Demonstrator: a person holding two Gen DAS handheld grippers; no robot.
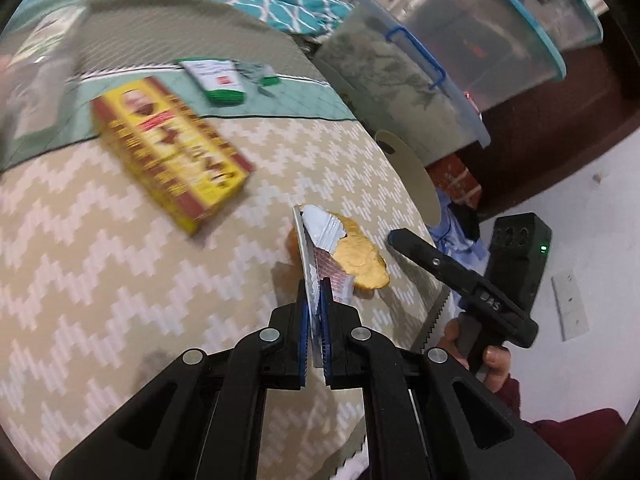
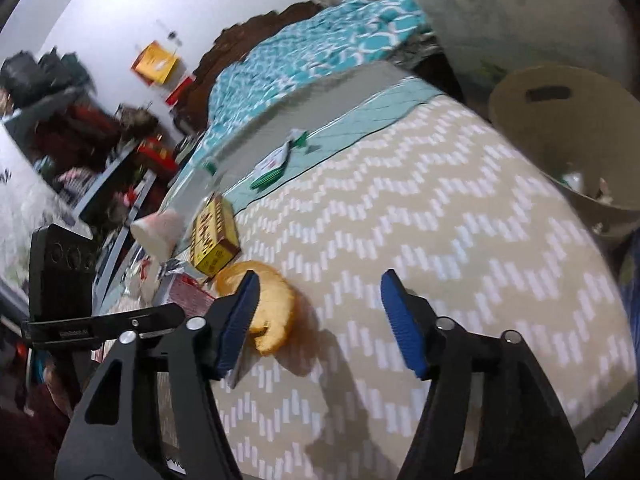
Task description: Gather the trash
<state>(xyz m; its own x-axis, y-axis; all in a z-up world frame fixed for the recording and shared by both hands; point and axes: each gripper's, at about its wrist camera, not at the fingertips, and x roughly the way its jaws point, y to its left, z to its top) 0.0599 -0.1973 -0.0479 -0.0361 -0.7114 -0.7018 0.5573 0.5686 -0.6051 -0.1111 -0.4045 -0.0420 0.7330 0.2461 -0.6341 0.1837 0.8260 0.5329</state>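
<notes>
Torn wrapper (image 1: 320, 256) clamped in left gripper (image 1: 315, 300); right gripper (image 2: 320, 316) released, bin (image 2: 568, 132) lying beyond the bed's right edge.

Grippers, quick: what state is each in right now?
Left gripper: shut on the torn silver-and-red foil wrapper.
Right gripper: open, nothing between its blue pads.

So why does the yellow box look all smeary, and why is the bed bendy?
Left wrist view: the yellow box is streaked by motion blur, while the wrapper in the left gripper stays sharp. Right wrist view: the background is smeared too, and the fisheye lens bulges the zigzag cover into a dome with dark corners.
</notes>
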